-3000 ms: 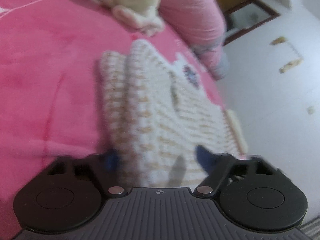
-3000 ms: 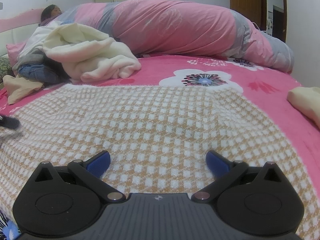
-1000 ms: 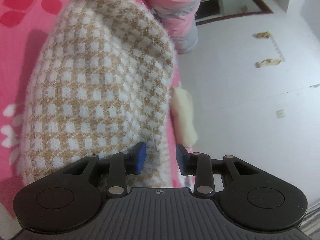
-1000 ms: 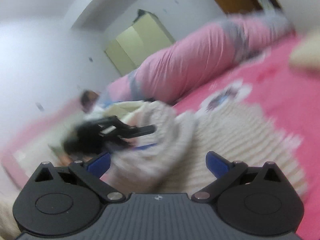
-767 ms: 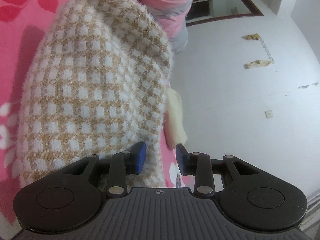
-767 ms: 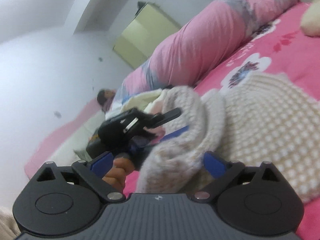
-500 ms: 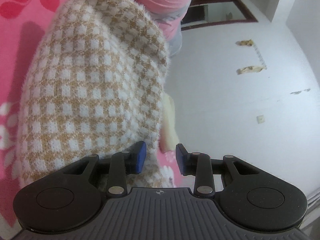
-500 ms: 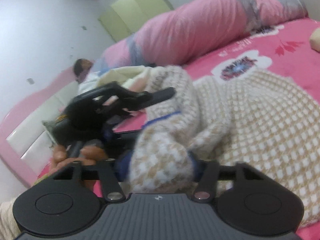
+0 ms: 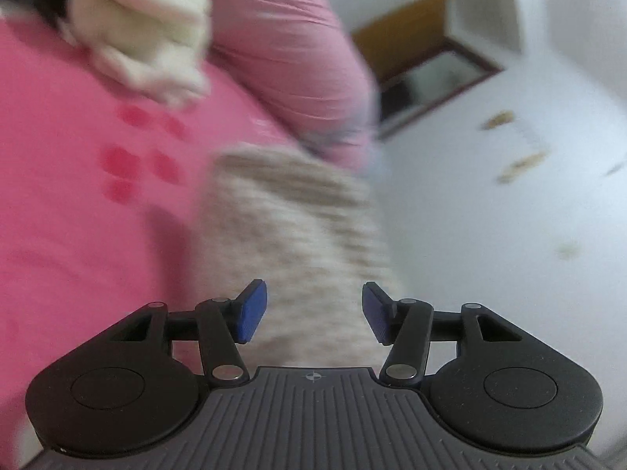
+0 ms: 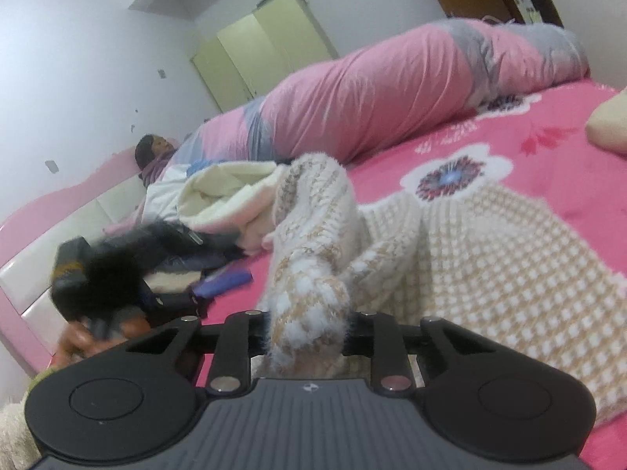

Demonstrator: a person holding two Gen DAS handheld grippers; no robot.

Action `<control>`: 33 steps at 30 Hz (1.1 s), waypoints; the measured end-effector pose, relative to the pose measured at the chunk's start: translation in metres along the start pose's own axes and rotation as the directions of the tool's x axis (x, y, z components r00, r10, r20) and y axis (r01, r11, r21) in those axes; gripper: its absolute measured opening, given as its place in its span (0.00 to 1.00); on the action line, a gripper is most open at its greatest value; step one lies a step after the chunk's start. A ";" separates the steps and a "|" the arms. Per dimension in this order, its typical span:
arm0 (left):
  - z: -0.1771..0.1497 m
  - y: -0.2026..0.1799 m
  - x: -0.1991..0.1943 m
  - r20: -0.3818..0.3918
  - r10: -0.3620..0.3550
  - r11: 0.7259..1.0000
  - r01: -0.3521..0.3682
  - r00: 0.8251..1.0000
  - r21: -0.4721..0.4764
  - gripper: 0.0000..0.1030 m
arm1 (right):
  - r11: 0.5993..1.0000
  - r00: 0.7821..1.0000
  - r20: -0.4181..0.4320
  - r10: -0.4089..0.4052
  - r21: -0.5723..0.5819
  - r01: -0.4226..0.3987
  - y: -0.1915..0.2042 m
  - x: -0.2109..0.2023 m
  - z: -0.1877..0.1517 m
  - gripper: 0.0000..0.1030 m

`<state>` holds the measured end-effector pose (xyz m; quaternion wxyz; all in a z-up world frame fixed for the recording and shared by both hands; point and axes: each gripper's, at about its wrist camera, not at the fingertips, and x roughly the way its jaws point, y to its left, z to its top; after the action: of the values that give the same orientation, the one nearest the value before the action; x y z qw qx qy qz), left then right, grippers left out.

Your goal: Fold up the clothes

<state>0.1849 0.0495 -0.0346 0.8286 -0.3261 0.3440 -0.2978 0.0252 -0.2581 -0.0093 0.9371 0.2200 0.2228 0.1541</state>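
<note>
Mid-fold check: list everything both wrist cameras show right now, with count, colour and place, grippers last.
Checked knit sweater: one, tan and white, spread on the bed, one bunched end lifted at the right gripper.
Floral bedsheet: one, pink, under the sweater.
Rolled quilt: one, pink and grey, along the far side of the bed.
Fleece garment: one, cream, heaped beyond the sweater.
Dark clothes: a pile, count unclear, beside the fleece.
Wardrobe: one, pale green, against the far wall.
Person: one, lying at the headboard end.
Left gripper: black with blue pads, jaws opening, no cloth pinched, sweater beyond.
Right gripper: black, jaws closing on the sweater's bunched end.
</note>
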 end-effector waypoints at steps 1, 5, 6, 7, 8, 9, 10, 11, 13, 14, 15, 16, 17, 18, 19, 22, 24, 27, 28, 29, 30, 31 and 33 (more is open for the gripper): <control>-0.004 -0.007 0.008 -0.005 0.042 0.998 -0.042 0.999 0.049 0.52 | 1.000 1.000 0.011 -0.001 -0.001 0.001 -0.001 -0.003 0.001 0.24; -0.013 -0.043 0.036 0.019 0.157 0.963 -0.157 0.987 0.218 0.53 | 0.999 0.998 0.059 -0.033 -0.037 0.036 -0.003 -0.016 0.004 0.24; -0.014 -0.054 0.039 0.033 0.159 0.954 -0.162 0.987 0.254 0.54 | 0.997 0.996 0.075 -0.050 -0.053 0.054 -0.004 -0.020 0.004 0.24; -0.015 -0.067 0.044 0.042 0.157 0.945 -0.163 0.987 0.284 0.55 | 0.997 0.994 0.091 -0.053 -0.054 0.058 -0.007 -0.025 0.005 0.24; -0.016 -0.076 0.047 0.050 0.156 0.933 -0.164 0.986 0.321 0.56 | 0.997 0.993 0.109 -0.054 -0.048 0.060 -0.012 -0.031 0.007 0.24; -0.019 -0.083 0.049 0.057 0.156 0.918 -0.166 0.986 0.361 0.56 | 0.997 0.991 0.122 -0.060 -0.048 0.066 -0.017 -0.035 0.009 0.24; -0.022 -0.091 0.052 0.065 0.155 0.901 -0.168 0.986 0.401 0.56 | 0.996 0.989 0.136 -0.065 -0.048 0.072 -0.022 -0.039 0.010 0.24; -0.024 -0.100 0.058 0.071 0.158 0.881 -0.172 0.985 0.440 0.57 | 0.996 0.986 0.150 -0.070 -0.048 0.078 -0.027 -0.044 0.012 0.24; -0.027 -0.121 0.073 0.082 0.165 0.837 -0.184 0.983 0.516 0.57 | 0.994 0.981 0.169 -0.090 -0.053 0.100 -0.037 -0.050 0.014 0.24; -0.031 -0.130 0.079 0.087 0.170 0.812 -0.189 0.982 0.552 0.57 | 0.993 0.979 0.178 -0.097 -0.049 0.107 -0.042 -0.054 0.014 0.24; -0.036 -0.138 0.085 0.093 0.176 0.784 -0.197 0.980 0.589 0.58 | 0.993 0.978 0.182 -0.103 -0.037 0.112 -0.048 -0.057 0.014 0.24; -0.040 -0.144 0.091 0.096 0.183 0.756 -0.203 0.978 0.622 0.58 | 0.993 0.977 0.182 -0.112 -0.023 0.118 -0.055 -0.059 0.013 0.24; -0.046 -0.149 0.096 0.098 0.190 0.728 -0.207 0.977 0.654 0.58 | 0.992 0.976 0.181 -0.122 -0.013 0.126 -0.062 -0.060 0.011 0.24; -0.051 -0.153 0.101 0.100 0.196 0.696 -0.210 0.976 0.686 0.58 | 0.991 0.975 0.179 -0.130 -0.004 0.133 -0.067 -0.062 0.009 0.24; -0.057 -0.157 0.107 0.102 0.202 0.664 -0.213 0.974 0.717 0.58 | 0.990 0.975 0.176 -0.139 0.011 0.139 -0.075 -0.063 0.006 0.24; -0.077 -0.169 0.119 0.117 0.224 0.551 -0.225 0.967 0.803 0.58 | 0.987 0.977 0.147 -0.157 0.068 0.148 -0.096 -0.063 -0.004 0.24; -0.090 -0.175 0.124 0.139 0.236 0.475 -0.239 0.962 0.847 0.59 | 0.983 0.982 0.123 -0.147 0.127 0.131 -0.110 -0.062 -0.010 0.26; -0.093 -0.172 0.122 0.152 0.240 0.451 -0.249 0.959 0.857 0.59 | 0.965 0.991 0.097 -0.095 0.253 0.068 -0.132 -0.064 -0.016 0.45; -0.090 -0.170 0.120 0.147 0.240 0.461 -0.246 0.960 0.852 0.59 | 0.953 0.993 0.093 -0.071 0.299 0.040 -0.139 -0.065 -0.018 0.59; -0.088 -0.169 0.118 0.141 0.241 0.472 -0.243 0.960 0.848 0.59 | 0.939 0.995 0.090 -0.045 0.343 0.012 -0.147 -0.067 -0.020 0.65; -0.085 -0.168 0.116 0.135 0.241 0.482 -0.240 0.961 0.843 0.59 | 0.928 0.996 0.093 -0.008 0.371 -0.027 -0.153 -0.069 -0.021 0.69; -0.084 -0.168 0.115 0.132 0.241 0.484 -0.237 0.961 0.842 0.59 | 0.923 0.995 0.101 0.021 0.380 -0.058 -0.156 -0.071 -0.021 0.72; -0.084 -0.168 0.115 0.131 0.241 0.480 -0.235 0.962 0.846 0.59 | 0.912 0.991 0.114 0.071 0.395 -0.111 -0.159 -0.073 -0.022 0.80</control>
<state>0.1433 -0.1635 0.0012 0.9130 0.1748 0.1972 -0.3116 -0.0178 -0.4151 -0.0780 0.8739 0.4242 0.1932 0.1380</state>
